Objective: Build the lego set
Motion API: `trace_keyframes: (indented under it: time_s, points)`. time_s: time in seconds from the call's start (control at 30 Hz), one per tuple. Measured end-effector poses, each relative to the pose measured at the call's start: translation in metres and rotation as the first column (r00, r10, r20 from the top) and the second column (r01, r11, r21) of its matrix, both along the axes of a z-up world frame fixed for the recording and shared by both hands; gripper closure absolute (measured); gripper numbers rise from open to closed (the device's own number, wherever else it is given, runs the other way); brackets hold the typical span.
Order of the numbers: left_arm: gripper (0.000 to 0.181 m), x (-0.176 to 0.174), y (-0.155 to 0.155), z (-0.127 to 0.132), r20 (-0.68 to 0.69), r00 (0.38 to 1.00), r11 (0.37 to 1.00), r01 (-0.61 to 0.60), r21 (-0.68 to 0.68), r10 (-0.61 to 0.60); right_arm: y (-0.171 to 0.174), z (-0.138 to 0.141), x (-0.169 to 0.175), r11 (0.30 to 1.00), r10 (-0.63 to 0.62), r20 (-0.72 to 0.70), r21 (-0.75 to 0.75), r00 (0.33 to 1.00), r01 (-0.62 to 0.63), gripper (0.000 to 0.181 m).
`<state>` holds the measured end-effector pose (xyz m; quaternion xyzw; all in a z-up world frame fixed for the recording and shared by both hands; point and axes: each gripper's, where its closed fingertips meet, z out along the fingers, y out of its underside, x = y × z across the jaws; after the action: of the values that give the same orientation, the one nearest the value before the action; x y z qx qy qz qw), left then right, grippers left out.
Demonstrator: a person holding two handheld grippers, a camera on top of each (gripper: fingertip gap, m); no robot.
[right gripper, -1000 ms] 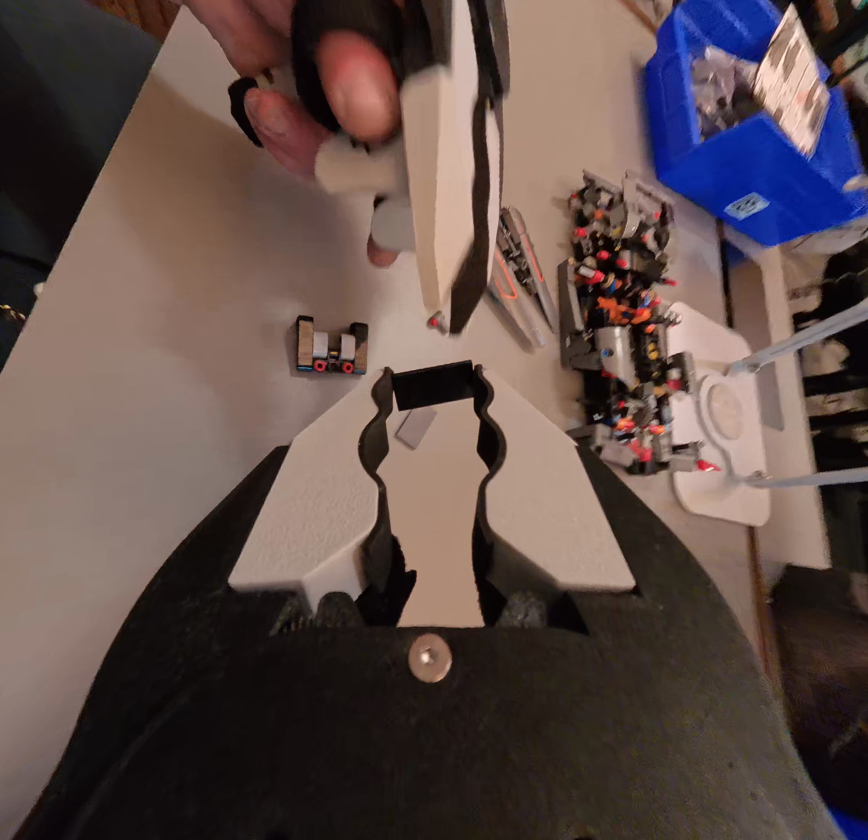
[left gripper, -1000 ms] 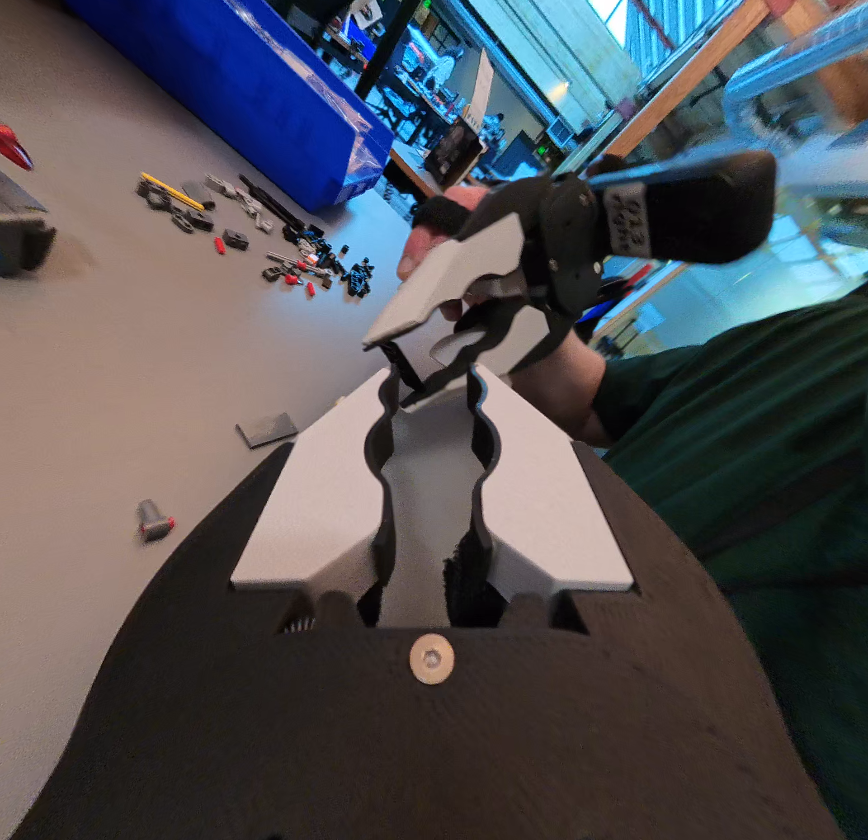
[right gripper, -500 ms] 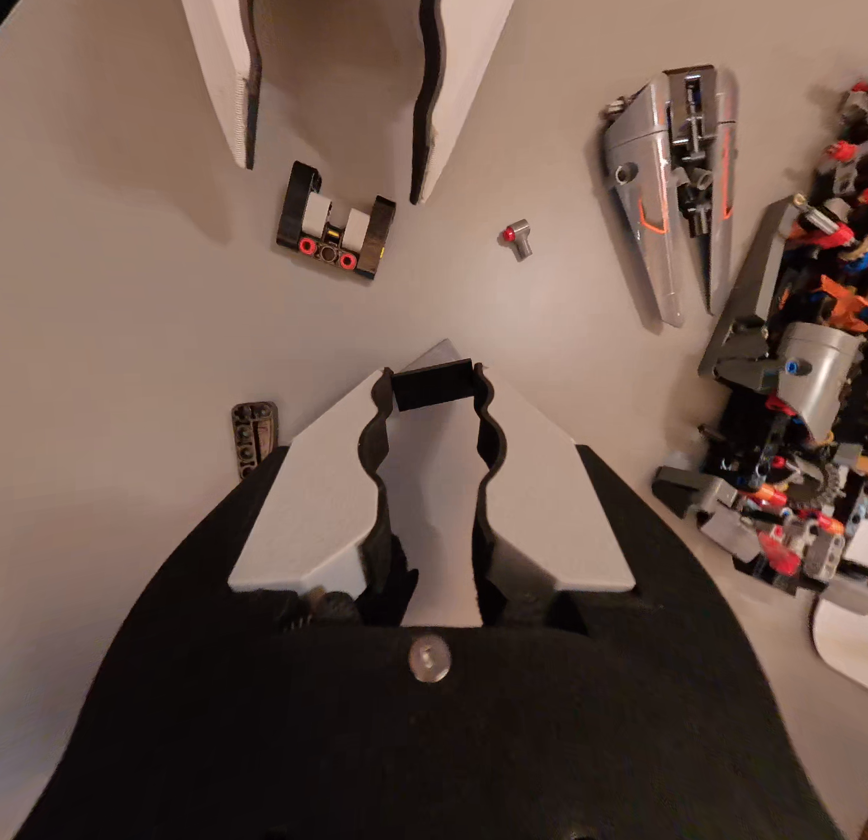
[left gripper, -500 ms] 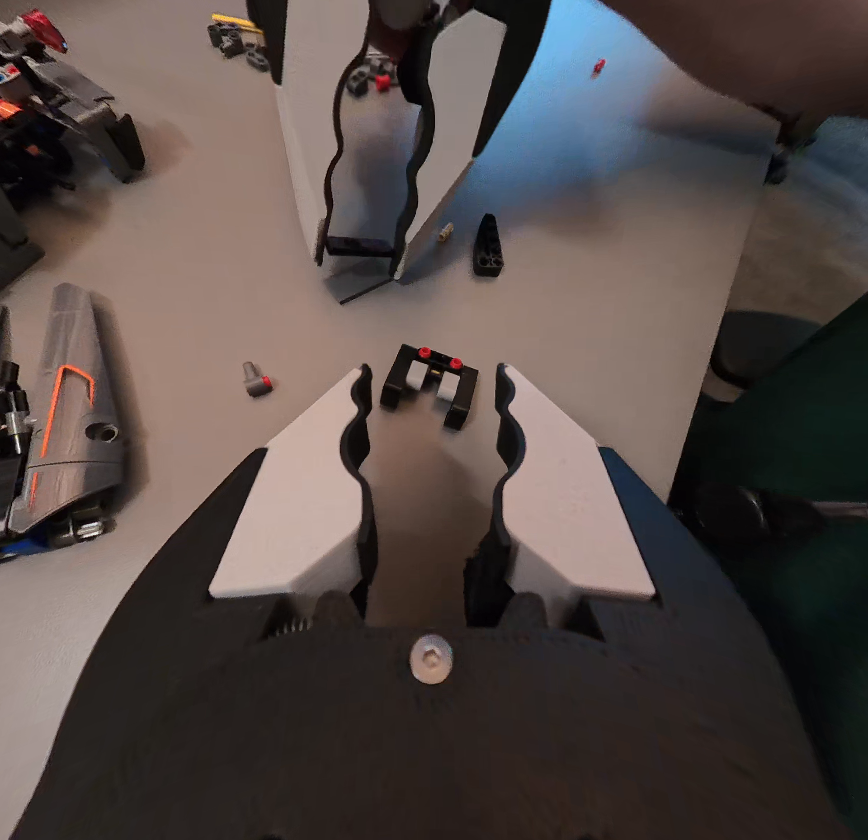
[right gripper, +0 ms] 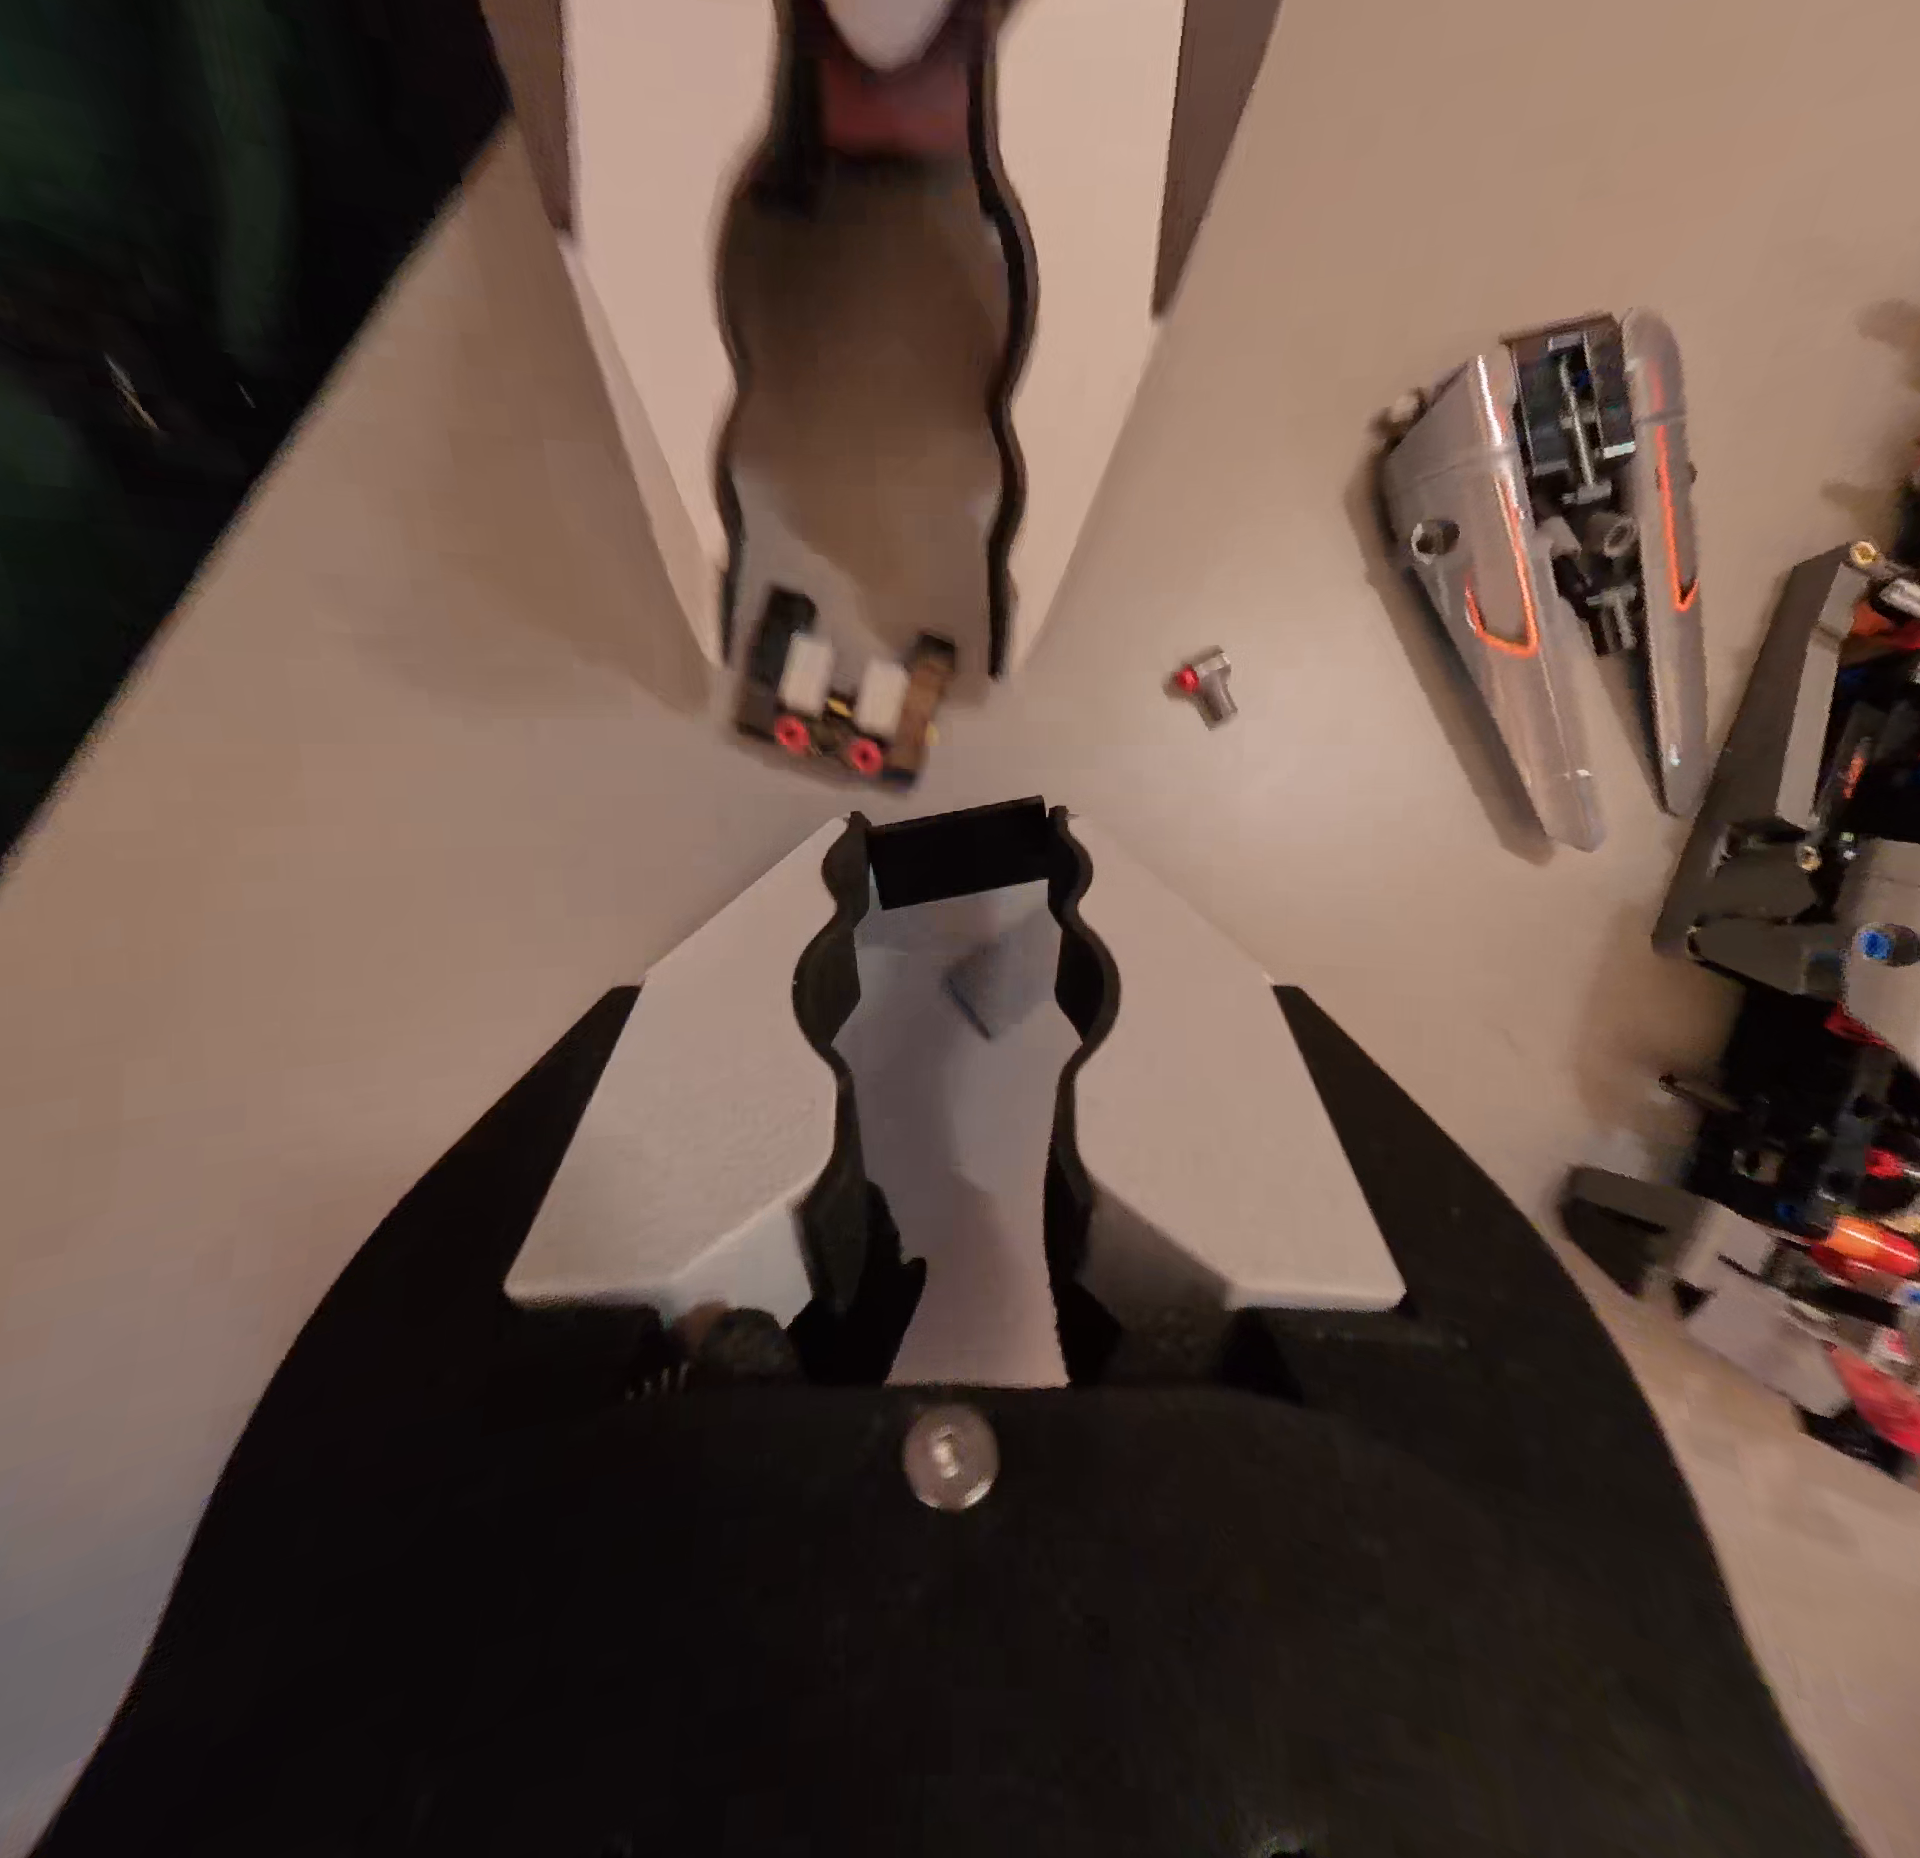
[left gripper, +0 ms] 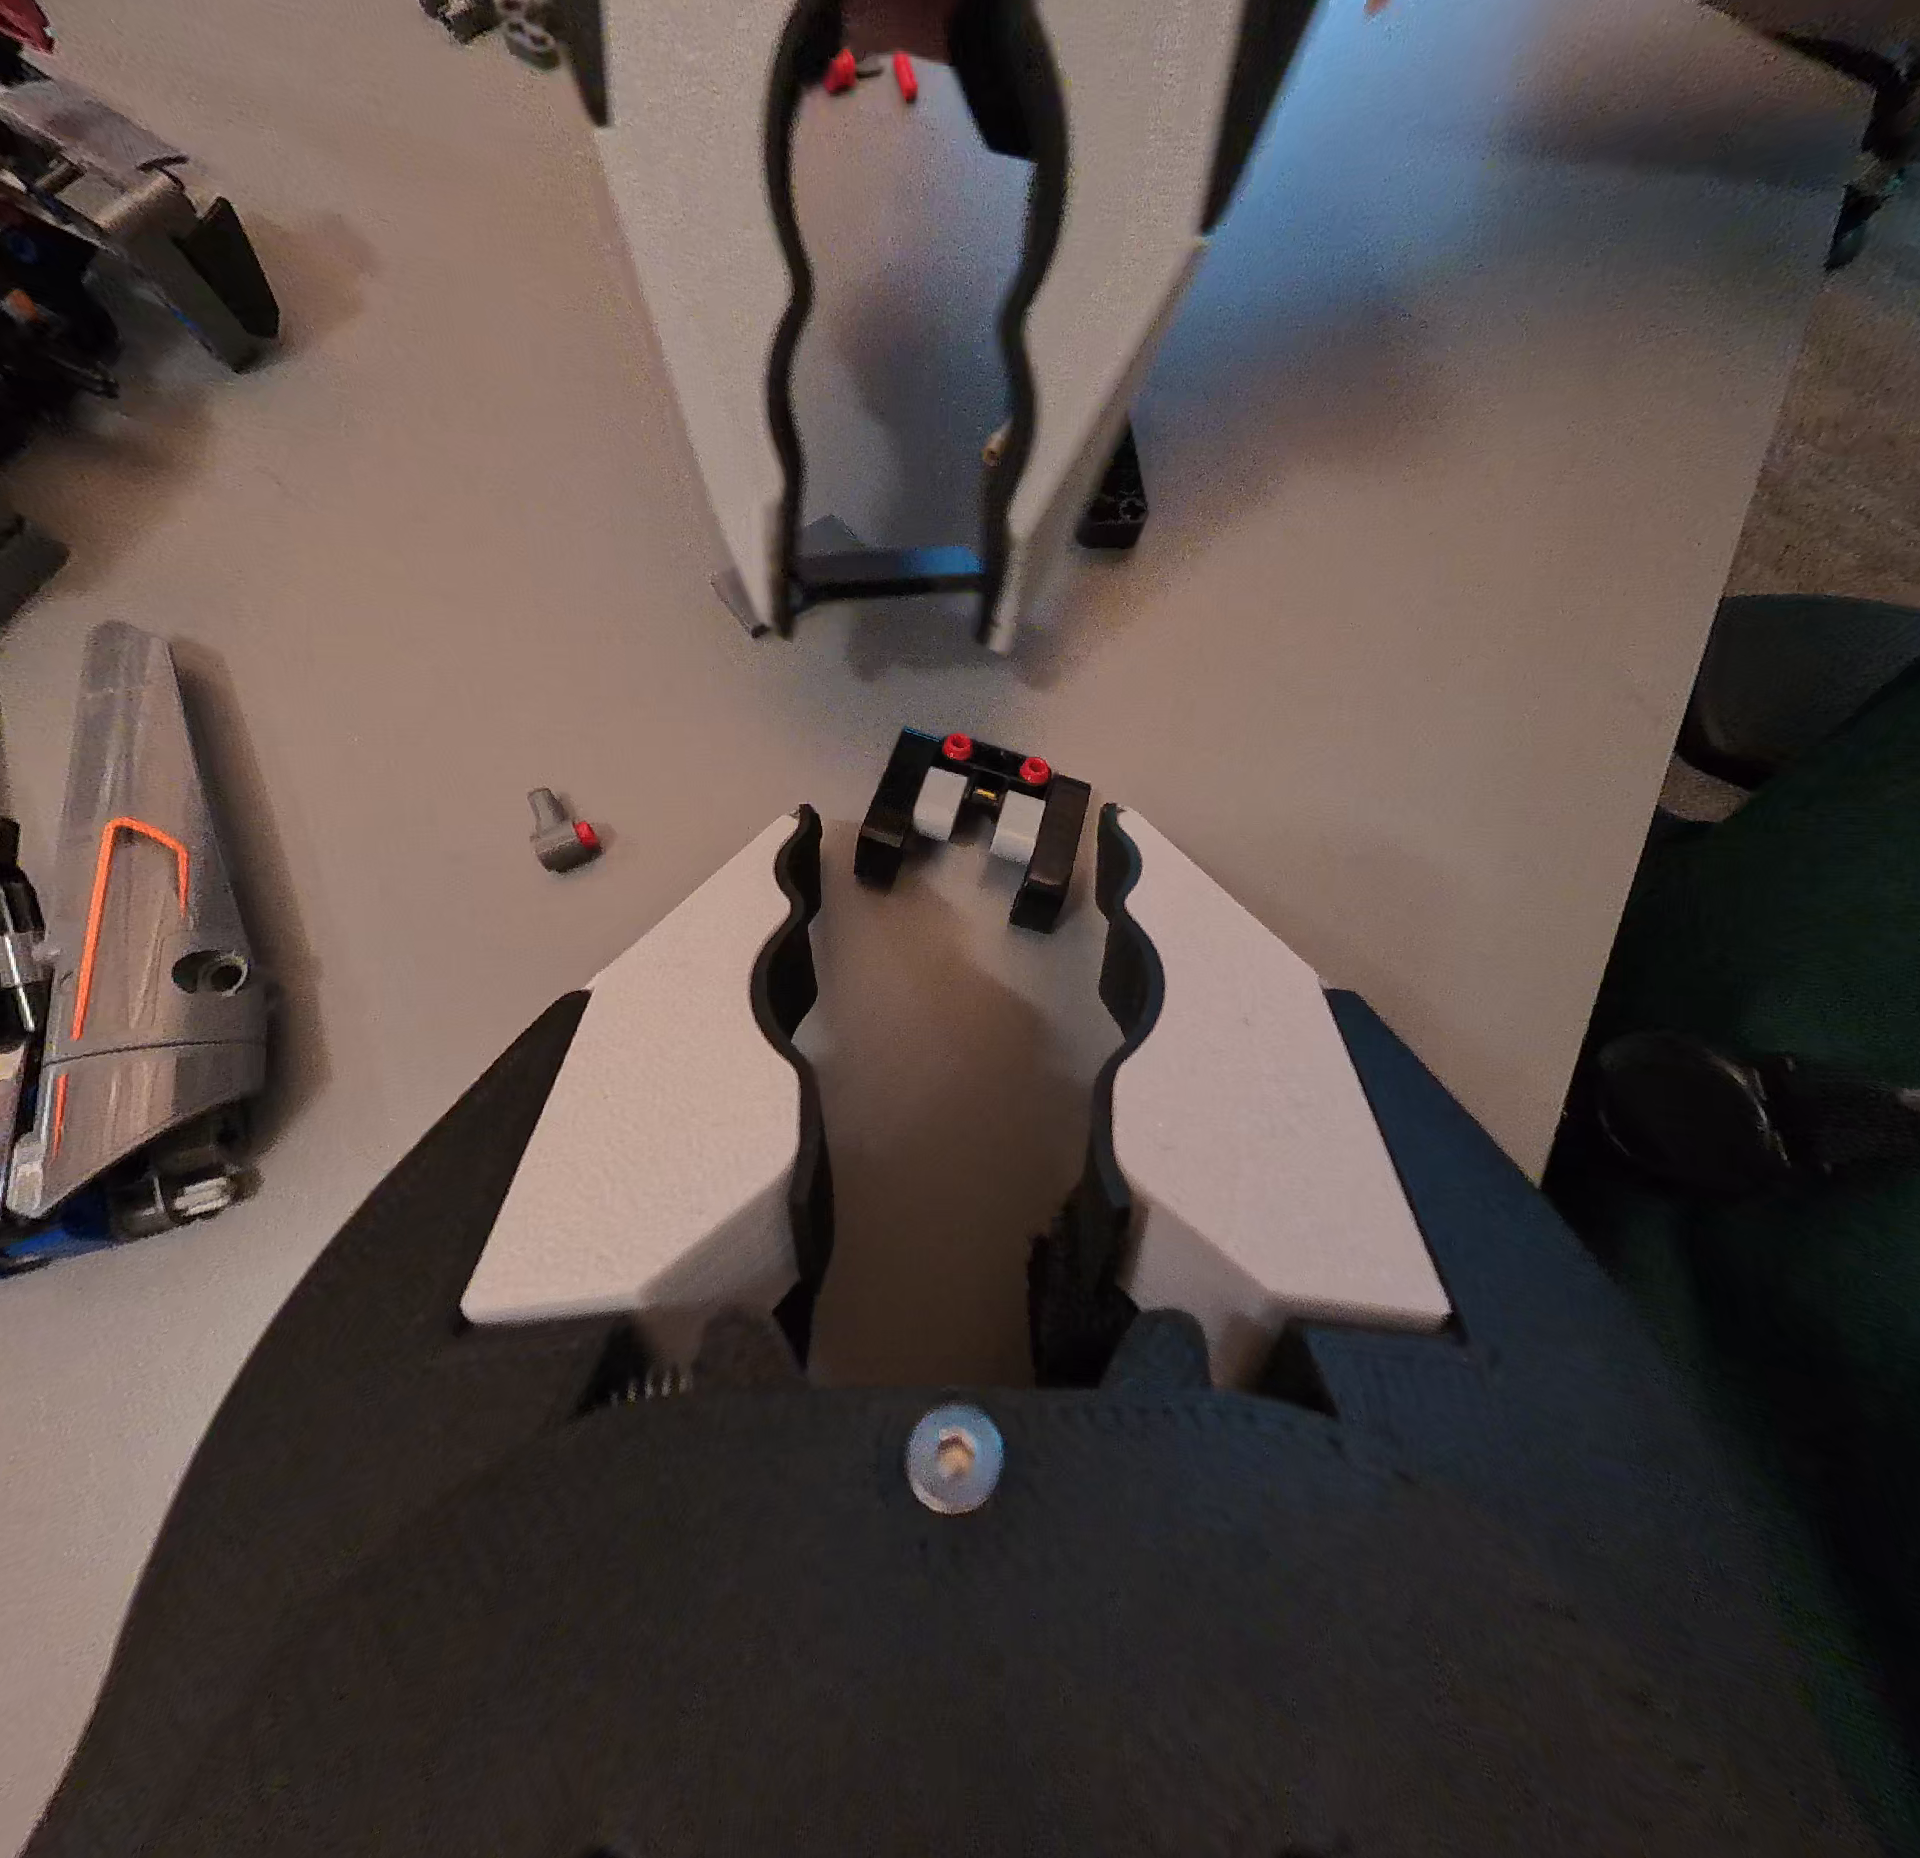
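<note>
A small black U-shaped lego assembly (left gripper: 971,806) with two red pins and two light grey blocks lies on the table. My left gripper (left gripper: 956,832) is open, and its fingertips stand on either side of the assembly without gripping it. In the right wrist view the assembly (right gripper: 831,717) sits between the left gripper's (right gripper: 857,681) tips. My right gripper (right gripper: 956,852) is shut on a flat black lego piece (right gripper: 956,868) held across its tips. It faces the left gripper just beyond the assembly and also shows in the left wrist view (left gripper: 888,613) with the piece (left gripper: 883,567).
A grey connector with a red pin (left gripper: 561,837) lies left of the assembly. A grey wing panel with orange stripes (left gripper: 135,935) and a large part-built model (right gripper: 1818,1081) lie further out. A black beam (left gripper: 1117,489) and a grey tile (right gripper: 987,987) lie by the right gripper. The table edge (left gripper: 1621,873) runs close by. Less than 4 cm separates the two grippers' tips.
Both grippers came down from mid-air to the table. The left gripper opened and moved forward until its tips flank the black assembly. The right gripper still holds the black piece and has drawn nearer.
</note>
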<state>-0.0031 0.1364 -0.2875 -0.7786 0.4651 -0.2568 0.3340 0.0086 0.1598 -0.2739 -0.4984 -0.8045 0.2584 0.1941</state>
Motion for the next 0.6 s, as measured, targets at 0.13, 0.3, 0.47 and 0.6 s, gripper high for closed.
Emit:
trace_keyframes:
  time_s: [0.13,0.3,0.47,0.6]
  points:
    - [0.130,0.002,-0.001,-0.002,-0.016,1.000,1.000,0.020,-0.003,-0.020,-0.022,-0.007,-0.002,0.992,-0.117,0.007,-0.043,0.993,0.117,0.149]
    - [0.136,0.001,-0.001,-0.002,-0.013,1.000,1.000,0.027,-0.011,-0.027,-0.027,-0.014,-0.008,0.966,-0.251,-0.003,-0.070,0.968,0.250,0.148]
    - [0.138,0.001,-0.001,-0.004,-0.026,0.999,0.999,0.031,-0.009,-0.031,-0.025,-0.013,-0.011,0.947,-0.315,-0.015,-0.074,0.949,0.313,0.148]
    - [0.138,0.001,-0.002,-0.004,-0.019,0.999,0.999,0.033,-0.017,-0.033,-0.026,-0.009,-0.012,0.933,-0.344,-0.009,-0.114,0.939,0.340,0.148]
